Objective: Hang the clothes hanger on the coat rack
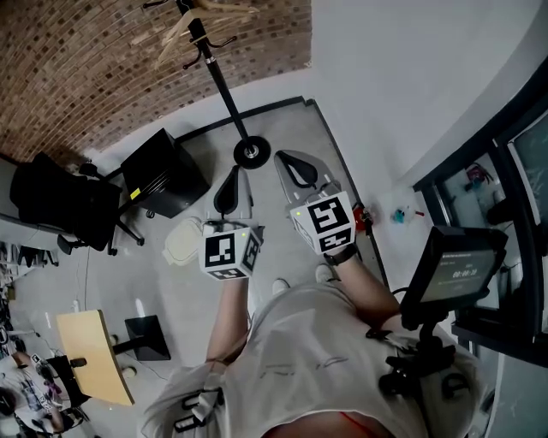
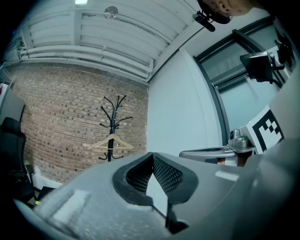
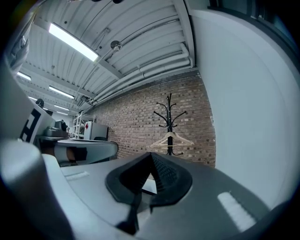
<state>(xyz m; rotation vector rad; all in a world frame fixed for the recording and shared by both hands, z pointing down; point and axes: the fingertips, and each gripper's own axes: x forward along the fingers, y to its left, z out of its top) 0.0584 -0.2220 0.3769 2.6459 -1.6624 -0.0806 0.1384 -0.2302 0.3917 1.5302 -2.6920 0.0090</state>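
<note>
A black coat rack stands on a round base before the brick wall, and a pale wooden hanger hangs on it near the top. Both gripper views show the rack far ahead with the hanger on it. My left gripper and right gripper are held side by side, level, pointing toward the rack and well short of it. Each is shut with nothing between its pads: left gripper, right gripper.
A black cabinet and a black office chair stand left of the rack. A white round bin sits on the floor by my left gripper. A wooden tabletop is at lower left, a screen on a stand at right.
</note>
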